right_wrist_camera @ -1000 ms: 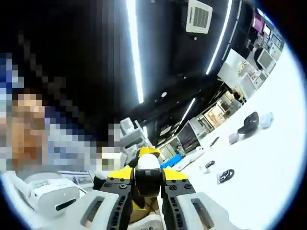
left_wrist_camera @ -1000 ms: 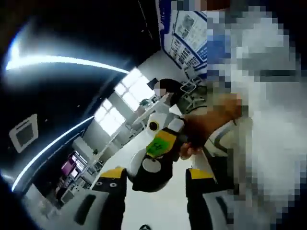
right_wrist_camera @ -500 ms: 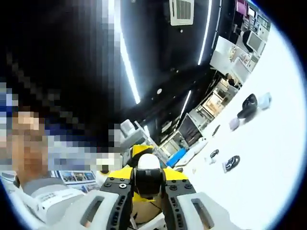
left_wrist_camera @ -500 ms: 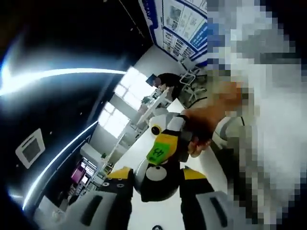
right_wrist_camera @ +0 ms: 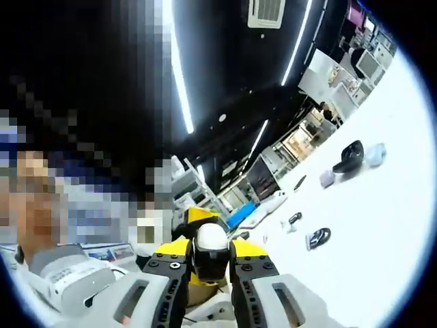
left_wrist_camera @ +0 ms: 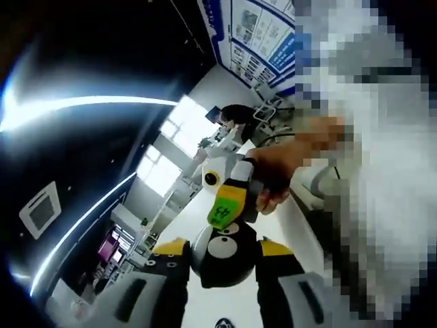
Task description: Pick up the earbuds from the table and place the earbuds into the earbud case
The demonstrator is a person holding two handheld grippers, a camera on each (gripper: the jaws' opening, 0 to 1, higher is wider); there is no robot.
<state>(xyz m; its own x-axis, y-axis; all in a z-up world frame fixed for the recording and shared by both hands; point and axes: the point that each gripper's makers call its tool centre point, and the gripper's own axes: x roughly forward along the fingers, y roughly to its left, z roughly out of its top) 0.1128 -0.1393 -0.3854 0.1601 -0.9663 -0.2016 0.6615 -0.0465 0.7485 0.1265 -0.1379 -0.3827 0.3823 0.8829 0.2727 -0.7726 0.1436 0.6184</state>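
In the left gripper view my left gripper (left_wrist_camera: pixel 222 250) is shut on a round black earbud case (left_wrist_camera: pixel 225 268) that has a pale oval patch on its face. My right gripper (left_wrist_camera: pixel 223 208), held by a hand (left_wrist_camera: pixel 273 179), comes in from above and points down at the case, its tip almost on it. In the right gripper view my right gripper (right_wrist_camera: pixel 212 251) is shut on a small white earbud (right_wrist_camera: pixel 210 237). A yellow part of the left gripper (right_wrist_camera: pixel 196 216) sits just behind the earbud. Both grippers are held up above the white table (right_wrist_camera: pixel 382 225).
On the table in the right gripper view lie a black object (right_wrist_camera: pixel 351 156) beside a pale blue one (right_wrist_camera: pixel 375 154), a small grey piece (right_wrist_camera: pixel 326 178) and a black ring-like item (right_wrist_camera: pixel 318 238). A person's white sleeve (left_wrist_camera: pixel 382 205) is close on the right.
The right gripper has shifted slightly up and left over the case in the left gripper view. Both cameras moved a little. Both grips are unchanged.
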